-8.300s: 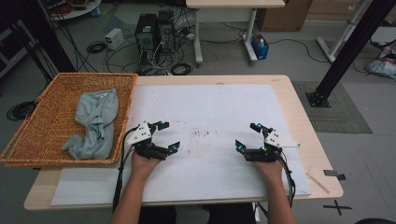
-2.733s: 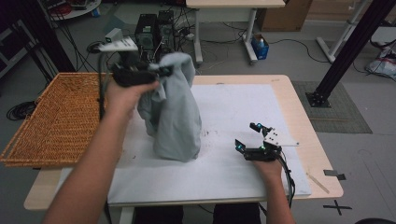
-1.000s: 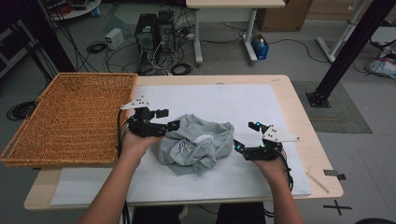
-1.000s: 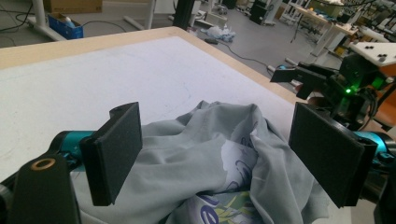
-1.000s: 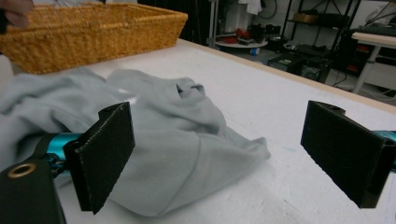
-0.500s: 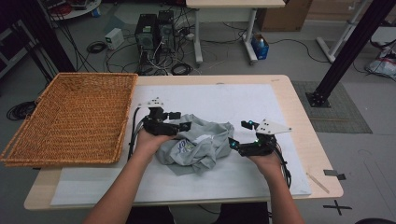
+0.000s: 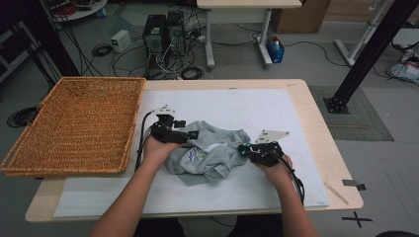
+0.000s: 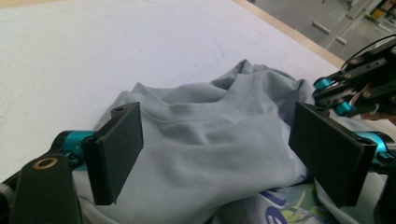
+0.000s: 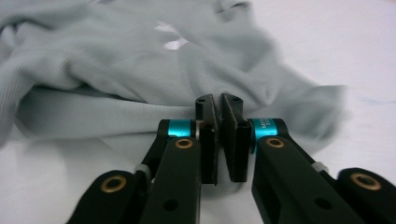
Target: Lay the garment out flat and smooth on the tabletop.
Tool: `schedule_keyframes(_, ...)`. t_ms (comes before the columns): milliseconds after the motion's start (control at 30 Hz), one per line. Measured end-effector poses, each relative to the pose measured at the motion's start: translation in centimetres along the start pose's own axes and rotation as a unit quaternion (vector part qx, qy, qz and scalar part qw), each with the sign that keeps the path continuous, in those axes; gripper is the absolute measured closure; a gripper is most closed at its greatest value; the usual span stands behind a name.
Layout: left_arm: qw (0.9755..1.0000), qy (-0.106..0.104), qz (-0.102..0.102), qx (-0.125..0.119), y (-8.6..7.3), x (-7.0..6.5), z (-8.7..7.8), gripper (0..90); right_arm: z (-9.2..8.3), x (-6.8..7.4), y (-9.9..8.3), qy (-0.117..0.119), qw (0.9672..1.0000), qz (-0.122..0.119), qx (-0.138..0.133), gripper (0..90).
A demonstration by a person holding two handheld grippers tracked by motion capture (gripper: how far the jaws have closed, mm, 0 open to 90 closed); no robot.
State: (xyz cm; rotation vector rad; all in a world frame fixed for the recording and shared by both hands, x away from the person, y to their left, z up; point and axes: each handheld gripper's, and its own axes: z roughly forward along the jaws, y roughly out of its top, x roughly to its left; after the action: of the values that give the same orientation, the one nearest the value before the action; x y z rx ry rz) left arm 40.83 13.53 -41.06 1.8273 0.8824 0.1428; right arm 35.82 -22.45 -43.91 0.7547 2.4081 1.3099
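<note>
The grey shirt lay crumpled in the middle of the white sheet on the table, to the right of the wicker basket. My left gripper rested at the shirt's left edge with its jaws spread wide, the cloth lying between them but not pressed. My right gripper was at the shirt's right edge; its jaws had just been closing and now stood together, and whether they pinched cloth I could not tell.
</note>
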Motion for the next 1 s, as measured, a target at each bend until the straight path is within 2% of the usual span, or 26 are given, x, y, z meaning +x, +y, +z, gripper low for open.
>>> schedule_keyframes(133,0.9996,0.006,-0.026,-0.010,-0.1,1.1,0.5,17.9,-1.6,-3.0,1.0,-0.050,0.9985,0.021,-0.012,87.9)
schedule_keyframes(233,0.9992,0.012,-0.037,-0.011,0.0,1.6,1.0,17.9,-2.7,-5.2,2.4,-0.103,0.9941,0.022,-0.026,87.8)
schedule_keyframes(267,0.9991,0.014,-0.039,-0.009,0.0,1.7,1.1,17.9,-2.9,-5.6,2.5,-0.112,0.9931,0.019,-0.028,87.8)
schedule_keyframes(300,0.9991,0.017,-0.039,-0.007,-0.1,1.8,1.3,17.9,-2.9,-5.9,2.4,-0.120,0.9920,0.027,-0.027,87.8)
schedule_keyframes(333,0.9990,0.019,-0.041,-0.004,-0.2,1.9,1.6,17.9,-2.8,-6.1,2.1,-0.114,0.9926,0.035,-0.021,87.7)
schedule_keyframes(367,0.9989,0.021,-0.043,0.001,-0.3,2.0,1.8,17.9,-2.5,-6.2,1.7,-0.108,0.9935,0.035,-0.008,87.3)
schedule_keyframes(400,0.9987,0.026,-0.042,0.009,-0.4,2.0,2.0,17.9,-2.2,-6.0,1.0,-0.105,0.9940,0.026,0.016,83.8)
schedule_keyframes(433,0.9985,0.032,-0.040,0.017,-0.5,2.1,2.2,17.9,-2.2,-6.0,1.0,-0.105,0.9940,0.026,0.016,83.8)
schedule_keyframes(467,0.9980,0.042,-0.042,0.024,-0.7,2.3,2.4,17.9,-2.9,-5.7,0.9,-0.107,0.9939,0.027,0.005,74.0)
schedule_keyframes(500,0.9976,0.047,-0.042,0.029,-0.8,2.4,2.6,17.9,-2.9,-5.7,0.9,-0.107,0.9939,0.027,0.005,74.0)
schedule_keyframes(600,0.9954,0.071,-0.051,0.040,-1.1,3.0,3.0,17.9,-4.3,-5.5,1.5,-0.125,0.9912,0.031,-0.030,63.6)
schedule_keyframes(633,0.9949,0.076,-0.054,0.039,-1.2,3.2,3.1,17.9,-4.7,-5.9,1.8,-0.135,0.9896,0.040,-0.029,60.8)
schedule_keyframes(667,0.9945,0.078,-0.058,0.039,-1.3,3.4,3.2,17.9,-4.7,-5.9,1.8,-0.135,0.9896,0.040,-0.029,60.8)
schedule_keyframes(767,0.9938,0.082,-0.072,0.022,-1.4,3.9,3.2,17.9,-4.0,-6.7,1.7,-0.147,0.9874,0.057,-0.006,57.6)
schedule_keyframes(833,0.9933,0.085,-0.070,0.035,-1.6,4.1,3.4,17.9,-2.9,-7.3,1.4,-0.149,0.9855,0.080,0.012,54.6)
schedule_keyframes(867,0.9927,0.088,-0.068,0.046,-1.7,4.1,3.6,19.3,-1.8,-7.6,1.1,-0.141,0.9847,0.099,0.025,53.7)
schedule_keyframes(900,0.9918,0.089,-0.067,0.062,-1.9,4.2,3.7,19.3,-1.8,-7.6,1.1,-0.141,0.9847,0.099,0.025,53.7)
schedule_keyframes(933,0.9919,0.092,-0.061,0.063,-2.1,4.1,3.8,20.5,-1.2,-7.5,0.9,-0.132,0.9849,0.106,0.037,53.6)
schedule_keyframes(967,0.9914,0.099,-0.050,0.070,-2.1,3.9,3.7,25.4,0.2,-7.3,0.5,-0.113,0.9846,0.111,0.075,52.3)
schedule_keyframes(1000,0.9908,0.105,-0.036,0.077,-2.0,3.7,3.7,25.4,0.2,-7.3,0.5,-0.113,0.9846,0.111,0.075,52.3)
